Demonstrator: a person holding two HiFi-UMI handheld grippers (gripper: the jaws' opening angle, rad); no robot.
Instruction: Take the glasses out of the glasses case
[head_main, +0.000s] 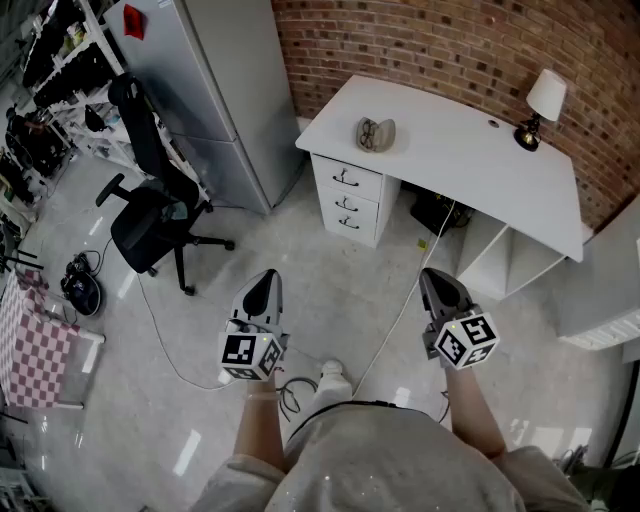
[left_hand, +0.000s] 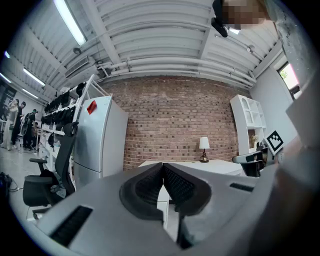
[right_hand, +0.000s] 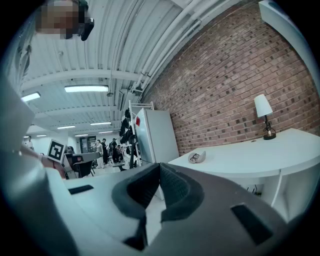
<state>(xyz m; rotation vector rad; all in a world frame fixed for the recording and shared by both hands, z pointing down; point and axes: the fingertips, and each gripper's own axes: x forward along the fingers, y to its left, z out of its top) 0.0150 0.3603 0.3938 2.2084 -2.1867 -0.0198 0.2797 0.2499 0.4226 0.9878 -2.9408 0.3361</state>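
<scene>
Both forearms reach forward from the person's body, side by side and well short of the white bench (head_main: 450, 155). Each carries its claw level above the floor, with its cube of black-and-white square markers at the rear. The left claw (head_main: 268, 278) and the right claw (head_main: 433, 276) are both clenched tight, pads meeting with nothing between them. The glasses case (head_main: 376, 134) lies open on the bench above the drawers (head_main: 347, 198), the glasses (head_main: 366, 133) inside it, well apart from both claws.

Rough brick wall (head_main: 430, 40), glossy floor (head_main: 270, 240)
</scene>
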